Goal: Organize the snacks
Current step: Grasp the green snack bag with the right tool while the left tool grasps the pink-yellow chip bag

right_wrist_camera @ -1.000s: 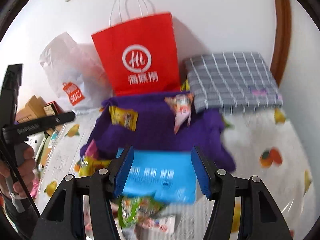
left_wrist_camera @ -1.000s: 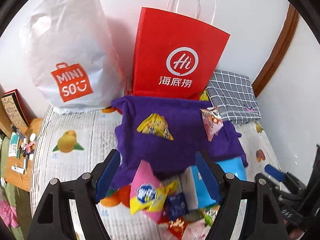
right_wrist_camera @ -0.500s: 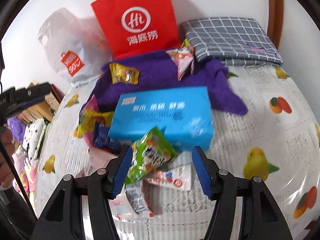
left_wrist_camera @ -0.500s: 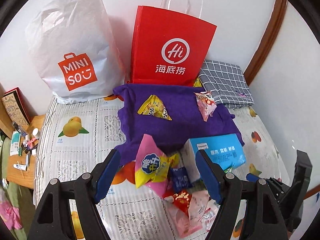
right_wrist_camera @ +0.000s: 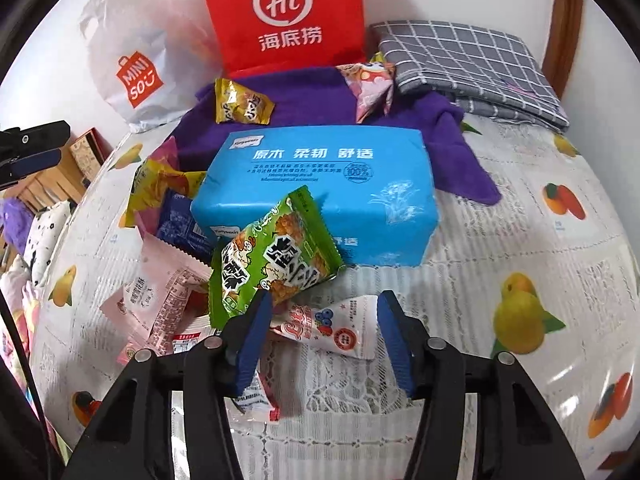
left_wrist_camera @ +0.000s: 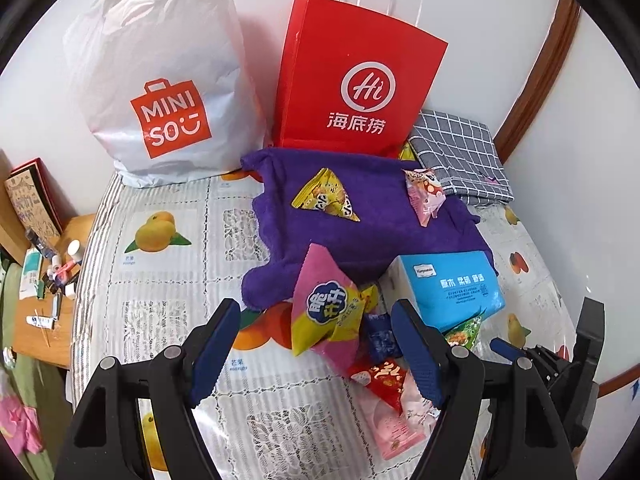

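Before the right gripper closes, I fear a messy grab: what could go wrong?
The right gripper, jaws just closing, straddles a white berry-print packet, but its left finger touches the green snack bag leaning on the blue tissue pack. It may pinch both, or tip the green bag.

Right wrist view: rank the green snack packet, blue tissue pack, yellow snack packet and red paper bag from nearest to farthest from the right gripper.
1. Green snack packet, by the right gripper's left fingertip.
2. Blue tissue pack, just behind.
3. Yellow snack packet, on the purple towel.
4. Red paper bag, at the wall.
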